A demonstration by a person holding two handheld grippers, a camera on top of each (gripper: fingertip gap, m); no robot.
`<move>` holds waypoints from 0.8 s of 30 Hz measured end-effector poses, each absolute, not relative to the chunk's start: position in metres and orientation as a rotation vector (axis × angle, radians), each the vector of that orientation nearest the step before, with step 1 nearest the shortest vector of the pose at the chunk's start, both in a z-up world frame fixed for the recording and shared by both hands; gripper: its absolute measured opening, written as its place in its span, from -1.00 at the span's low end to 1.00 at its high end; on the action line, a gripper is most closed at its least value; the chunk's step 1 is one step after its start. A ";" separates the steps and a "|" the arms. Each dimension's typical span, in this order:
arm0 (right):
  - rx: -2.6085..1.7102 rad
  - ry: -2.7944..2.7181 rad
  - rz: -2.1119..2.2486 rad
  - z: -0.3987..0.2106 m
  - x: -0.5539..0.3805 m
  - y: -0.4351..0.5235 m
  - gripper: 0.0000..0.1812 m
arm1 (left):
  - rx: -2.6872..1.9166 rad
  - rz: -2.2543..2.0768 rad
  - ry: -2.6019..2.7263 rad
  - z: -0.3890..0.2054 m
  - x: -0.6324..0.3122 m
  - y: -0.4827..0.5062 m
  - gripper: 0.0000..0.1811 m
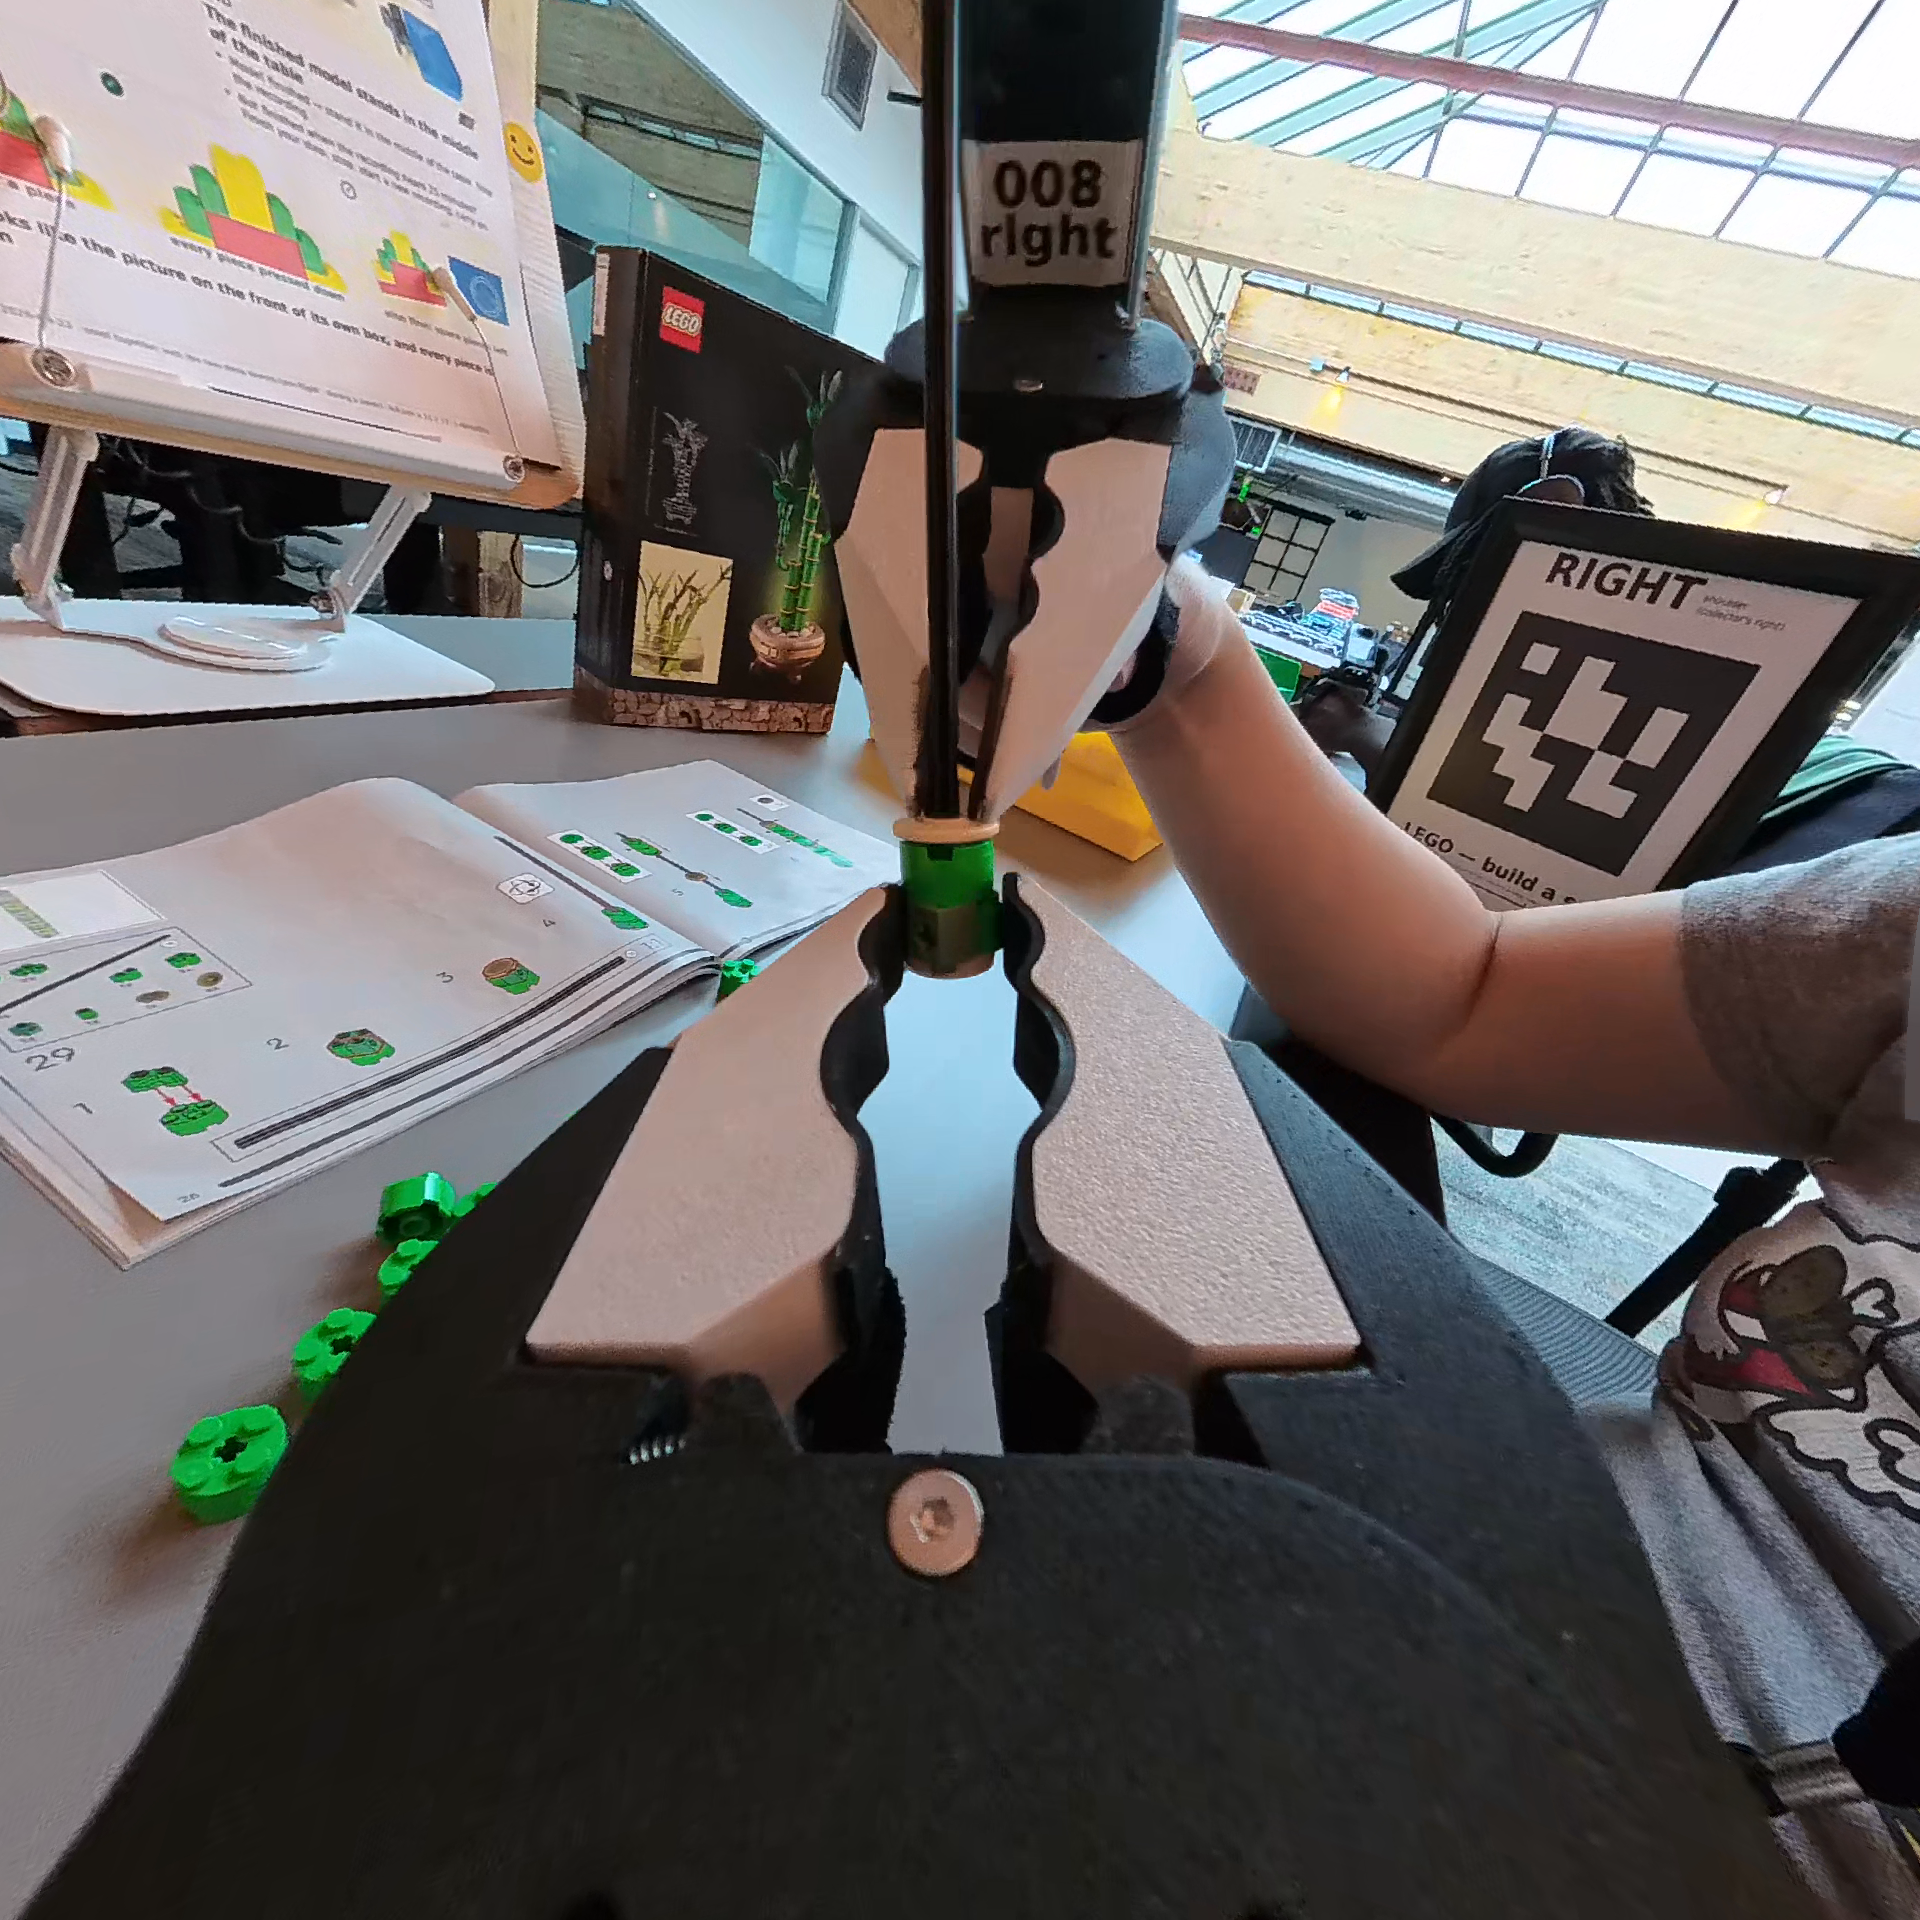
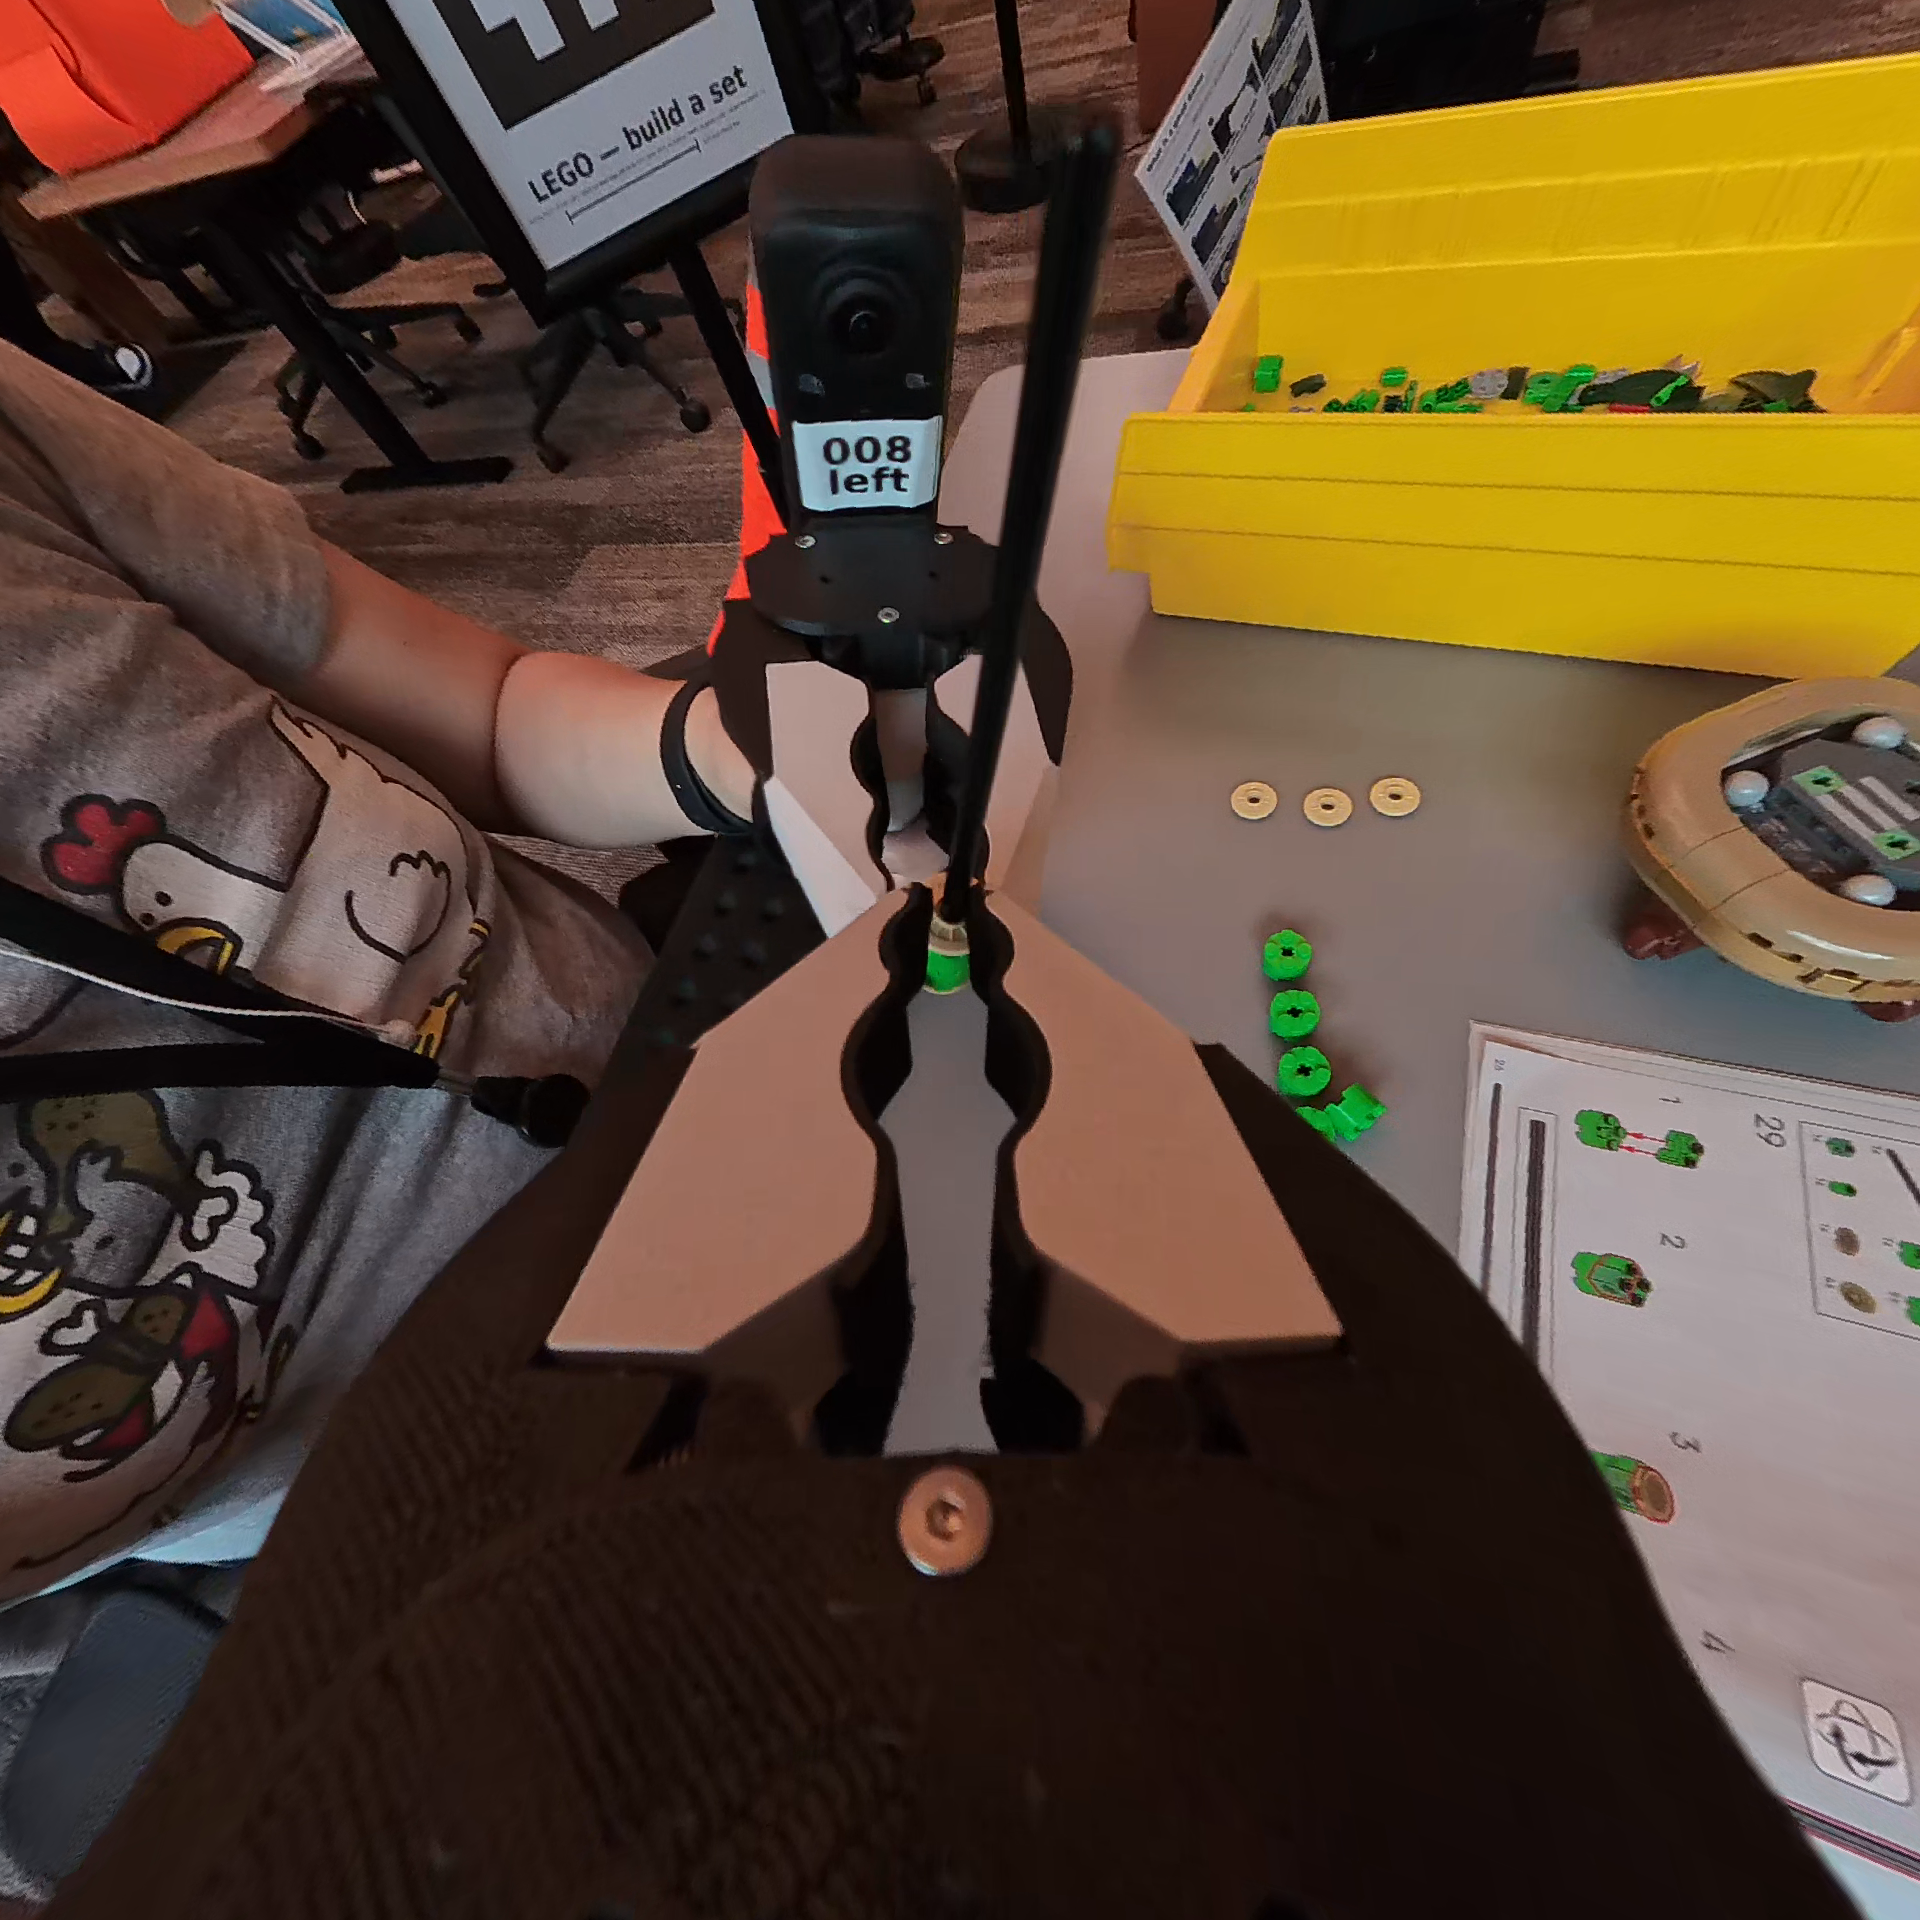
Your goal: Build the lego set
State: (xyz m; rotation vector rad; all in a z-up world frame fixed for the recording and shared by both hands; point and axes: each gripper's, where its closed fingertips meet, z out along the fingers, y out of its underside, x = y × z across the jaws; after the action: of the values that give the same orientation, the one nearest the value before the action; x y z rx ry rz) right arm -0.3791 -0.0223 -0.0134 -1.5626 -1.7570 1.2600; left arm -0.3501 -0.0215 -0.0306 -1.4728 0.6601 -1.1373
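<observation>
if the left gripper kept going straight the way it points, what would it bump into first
Probably the right gripper. The left gripper is shut on a green stack threaded on a black rod, and the right gripper's tips sit just beyond, closed around that rod. How far apart they are in depth is unclear.

Glossy green plastic bricks (image 2: 1291, 1013) on matt grey worktop (image 2: 1455, 727); rough-grained black plastic gripper (image 1: 948, 925); smooth yellow plastic bin (image 2: 1507, 520); paper booklet (image 1: 343, 966).

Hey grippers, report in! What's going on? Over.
Left gripper shut on green stack. Right gripper shut on black rod, threaded through stack. Nothing blocking.
</observation>
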 end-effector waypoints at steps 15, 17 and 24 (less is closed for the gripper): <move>-1.546 -1.757 1.233 -0.015 -0.381 -0.021 -0.95 | -1.483 -1.153 0.658 -0.032 -0.349 -0.022 -0.83; -1.558 -1.752 1.228 -0.013 -0.380 -0.019 -0.92 | -1.496 -1.173 0.643 -0.031 -0.349 -0.020 -0.82; -1.553 -1.346 1.317 0.046 -0.341 0.033 -0.81 | -1.551 -1.382 0.536 0.004 -0.341 -0.004 -0.82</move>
State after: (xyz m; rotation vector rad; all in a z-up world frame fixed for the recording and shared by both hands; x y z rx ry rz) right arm -0.3412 0.0328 0.0463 -1.5527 -1.3460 1.3175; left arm -0.3413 -0.0035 0.0039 -1.5513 0.5359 -1.3815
